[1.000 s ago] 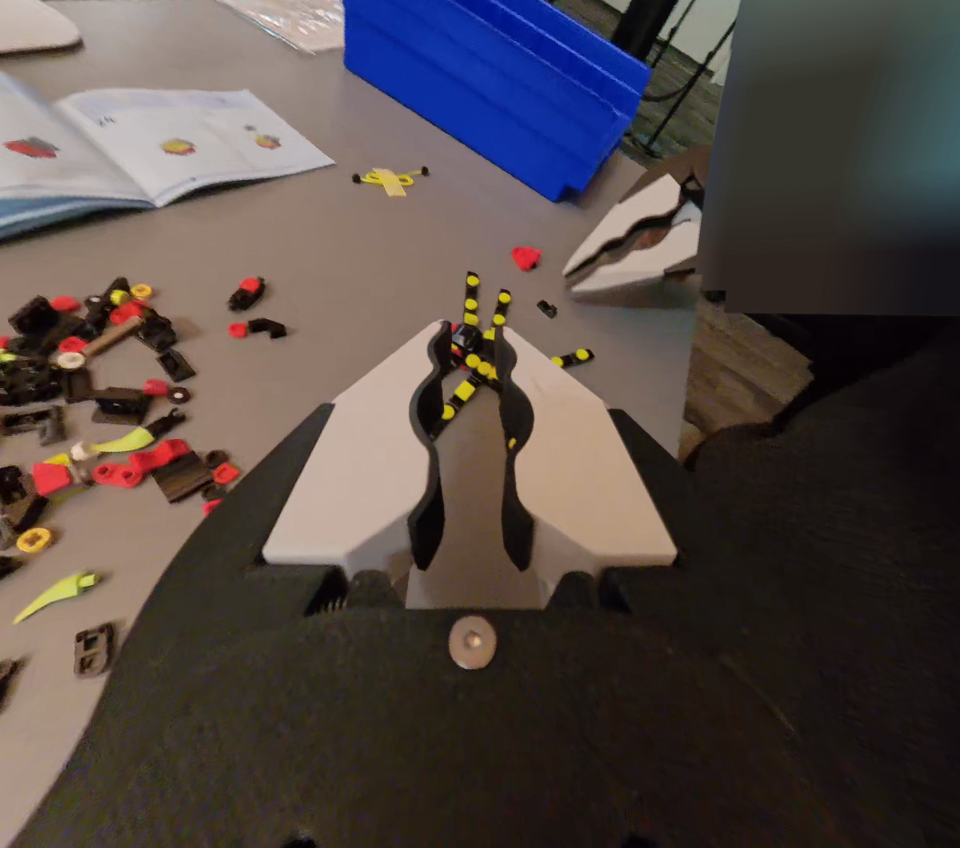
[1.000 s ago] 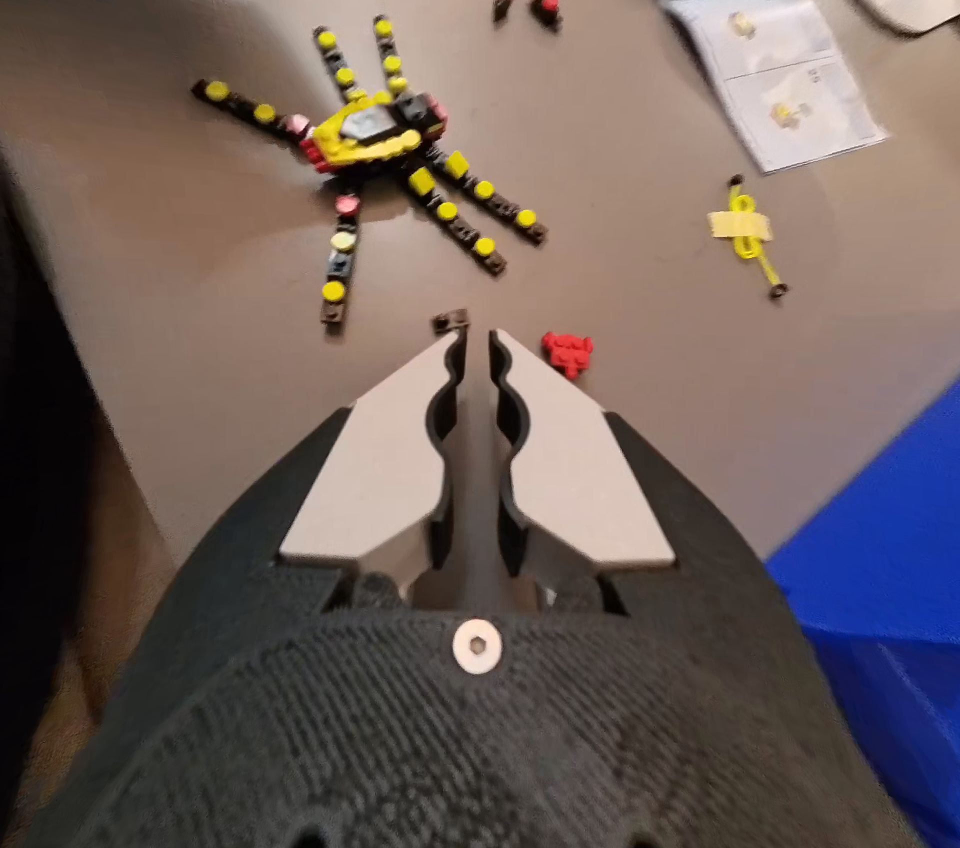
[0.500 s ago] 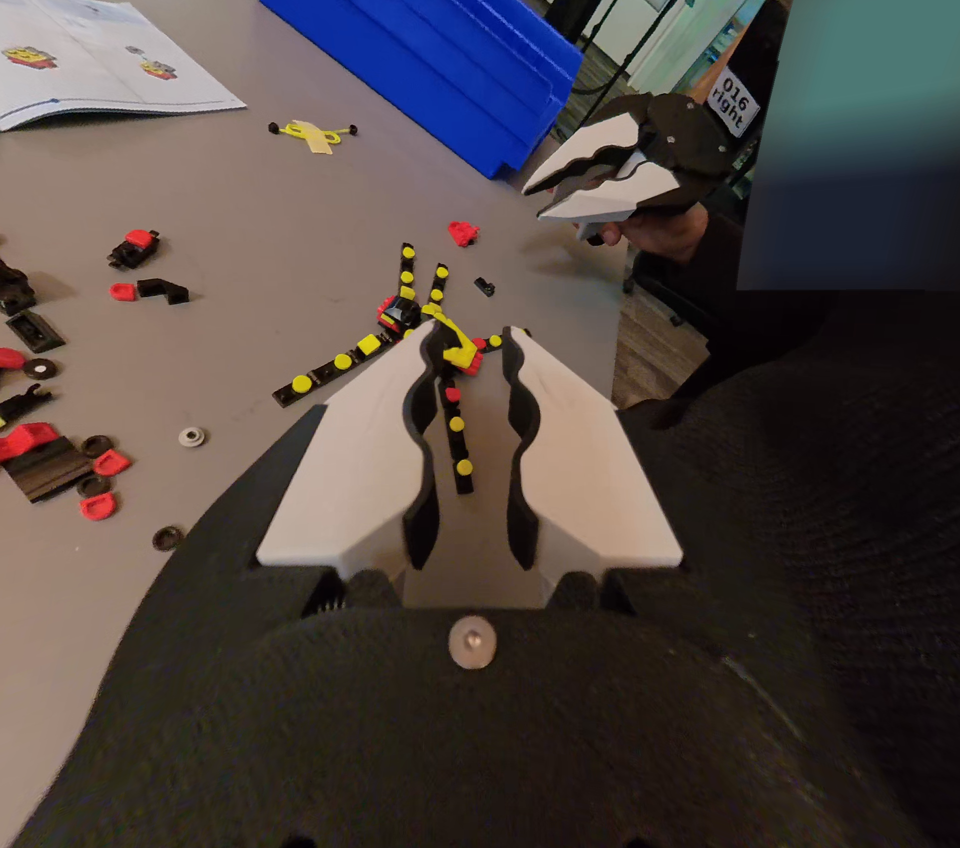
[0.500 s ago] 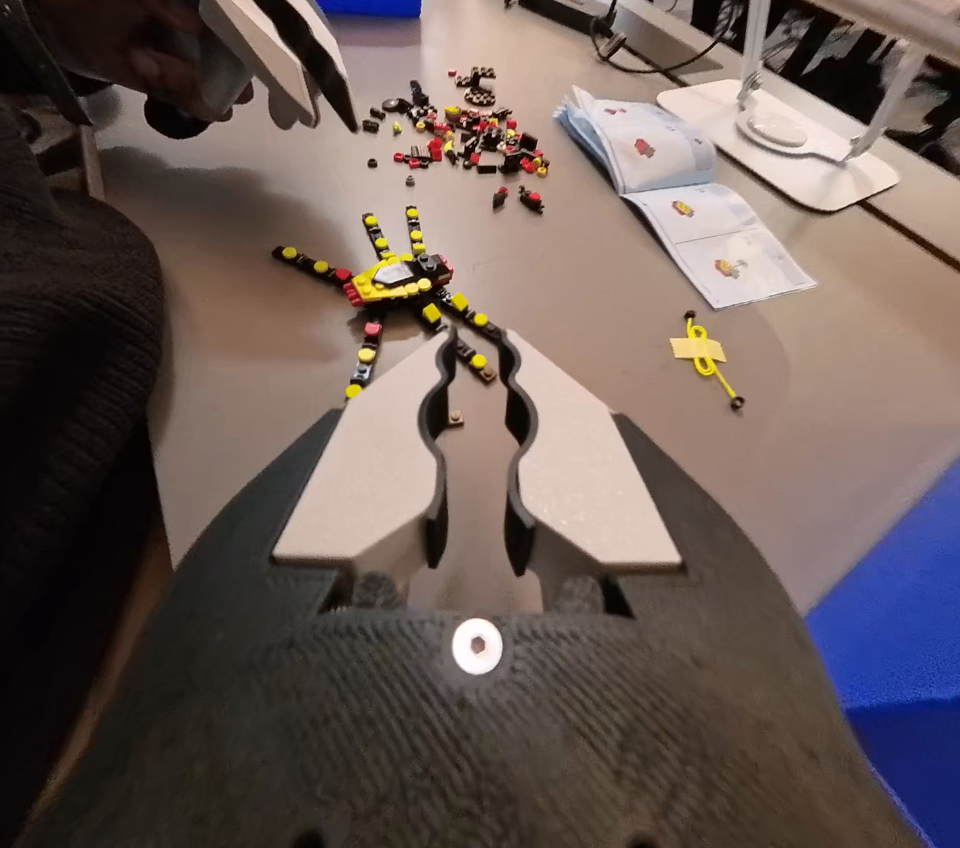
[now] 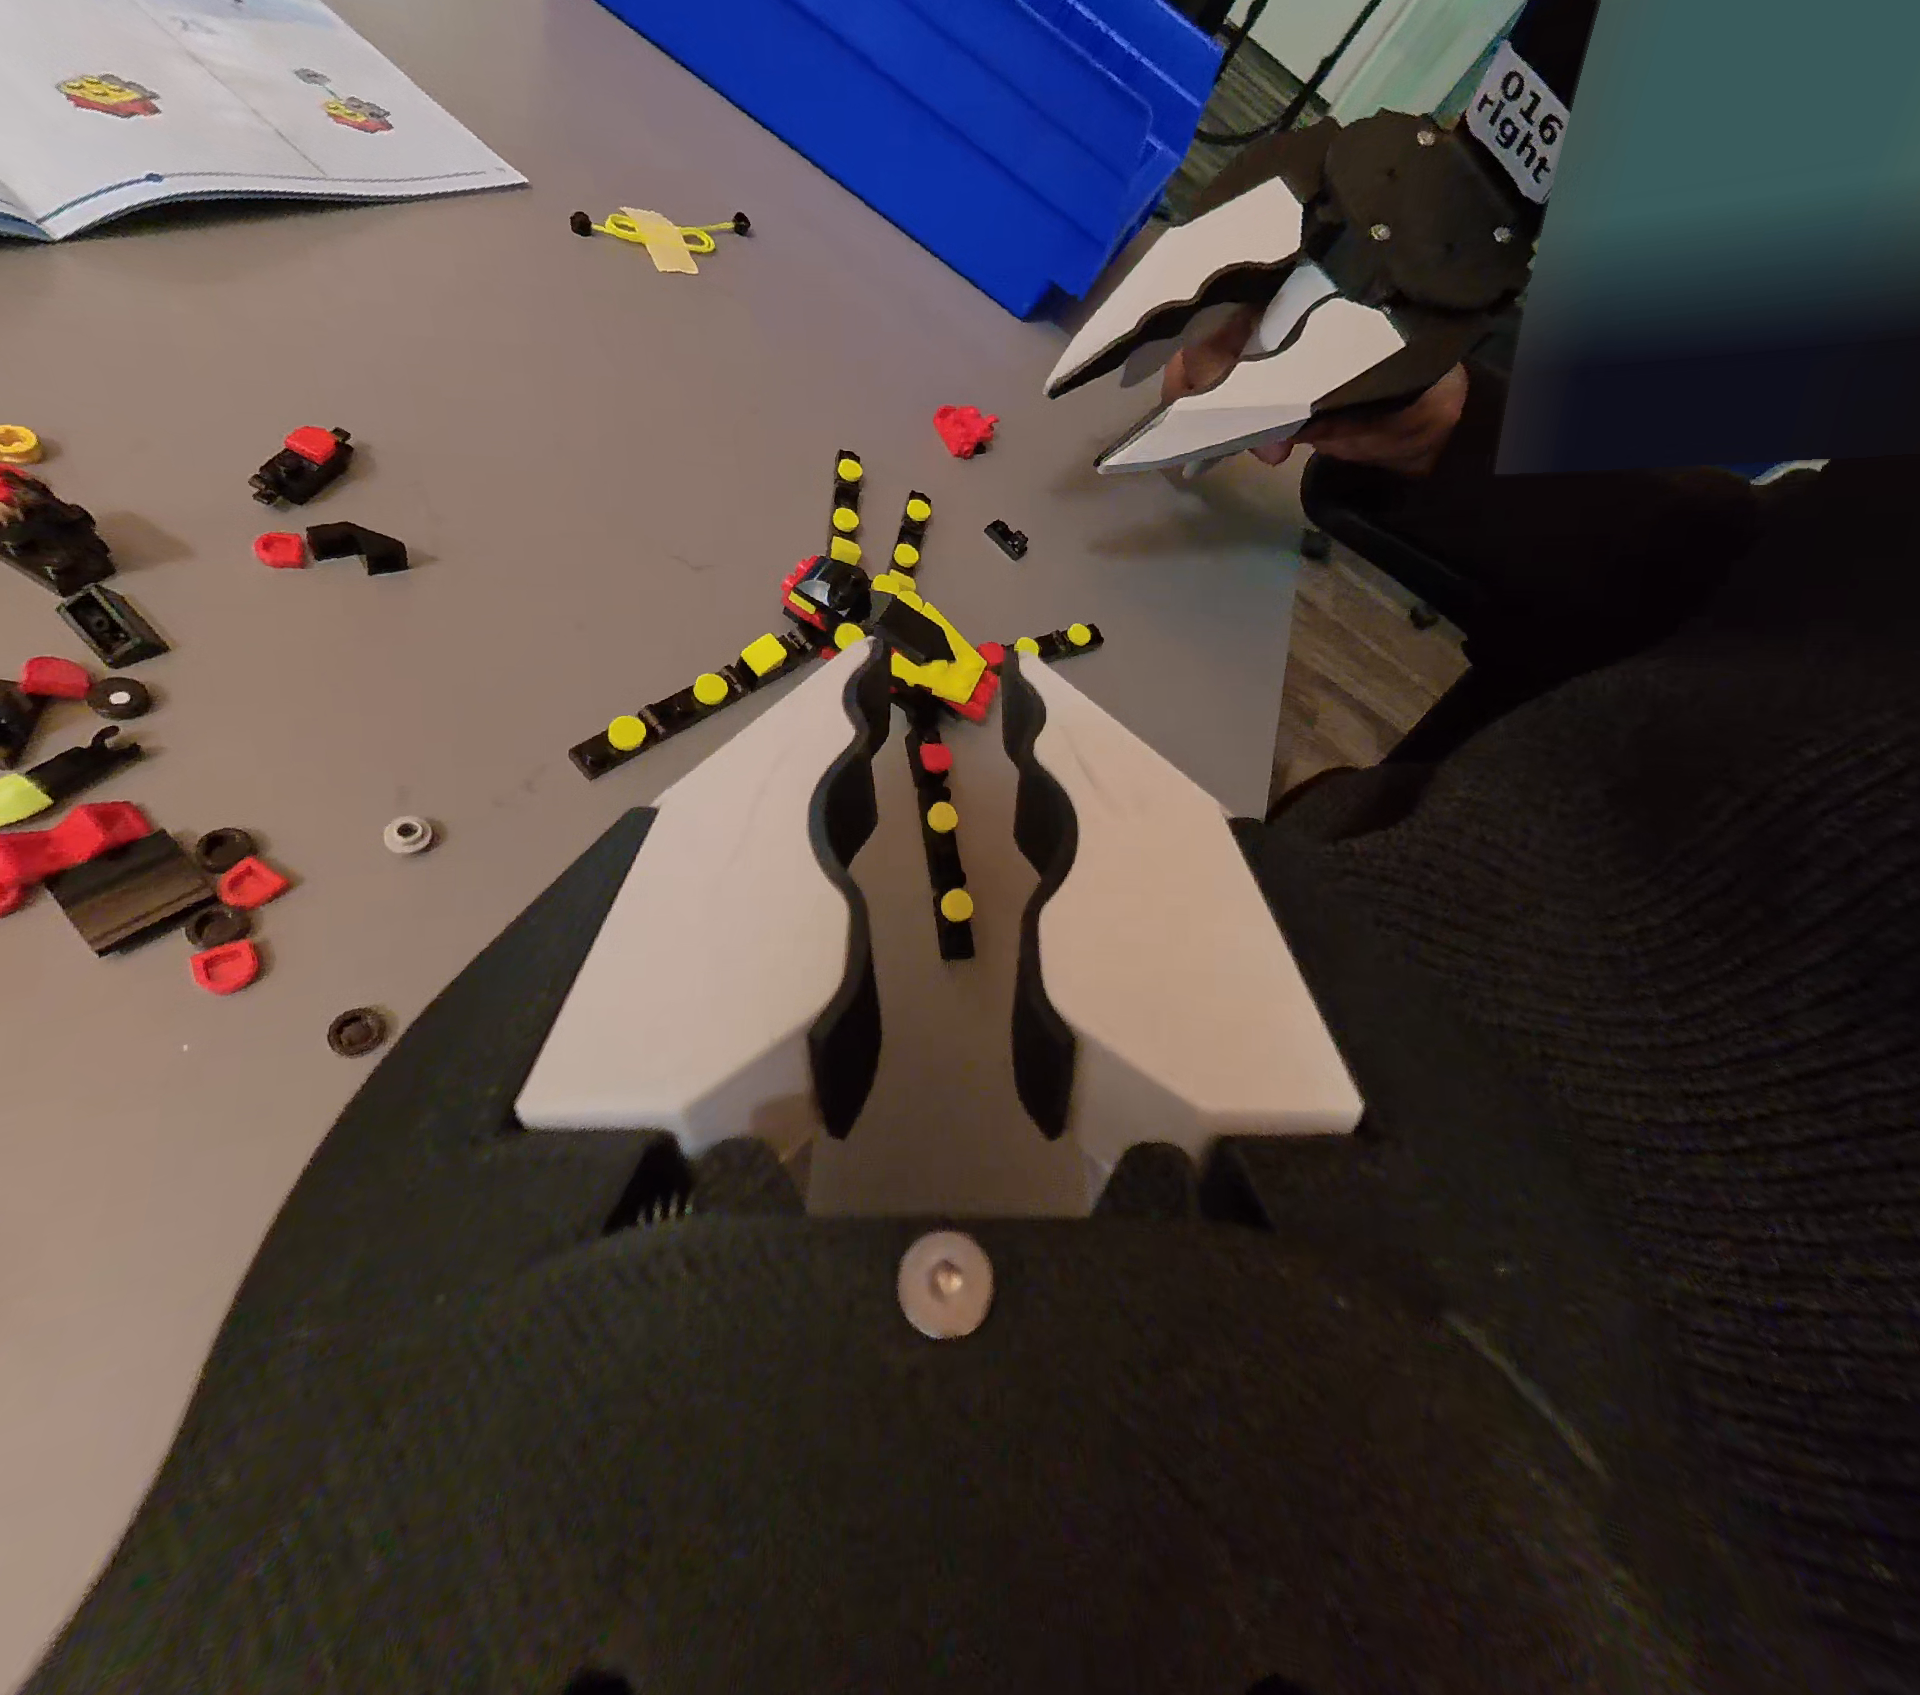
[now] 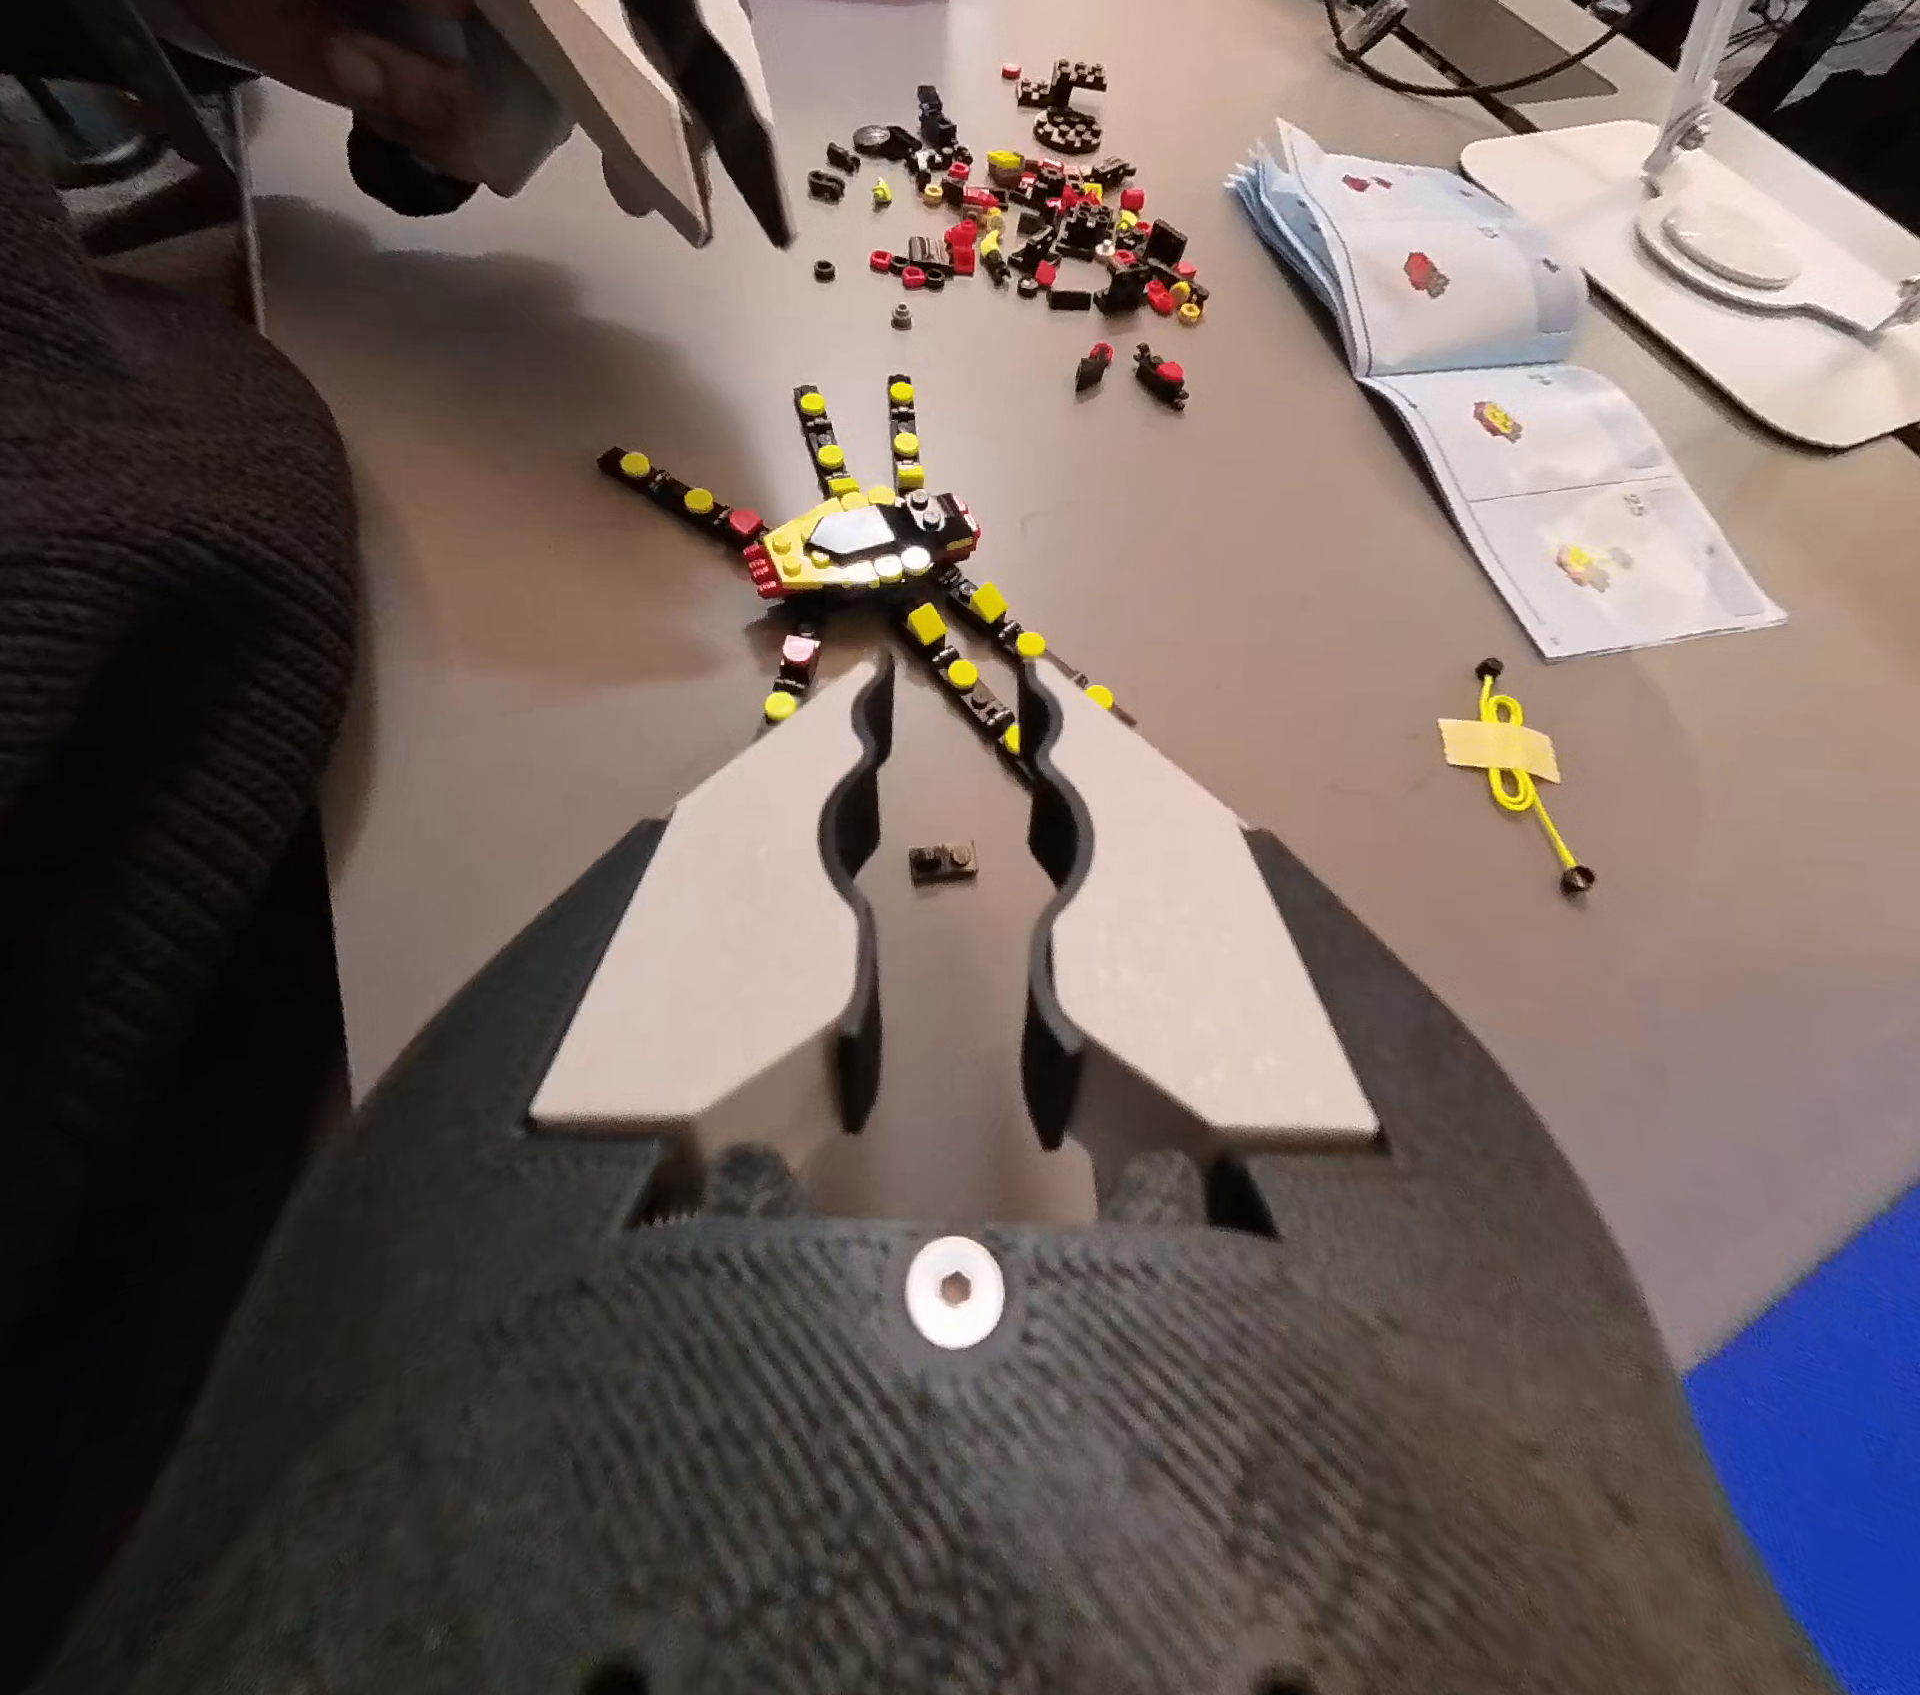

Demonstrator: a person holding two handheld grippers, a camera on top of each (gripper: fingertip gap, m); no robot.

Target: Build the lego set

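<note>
Spider-like lego model (image 6: 862, 549) lies flat on grey bench (image 6: 1299, 970), near the bench's front edge. Left gripper (image 5: 935, 663) above it, jaws parted, empty. Right gripper (image 6: 956, 679) jaws parted, empty; small black piece (image 6: 943, 862) seen between them, probably on the bench below. Loose pieces (image 6: 1039, 211) beyond; bare bench between.

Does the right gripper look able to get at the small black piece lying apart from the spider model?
Probably yes: the right gripper is open, and the small black piece lies alone on bare table beneath its fingers, nothing covering it.
</note>
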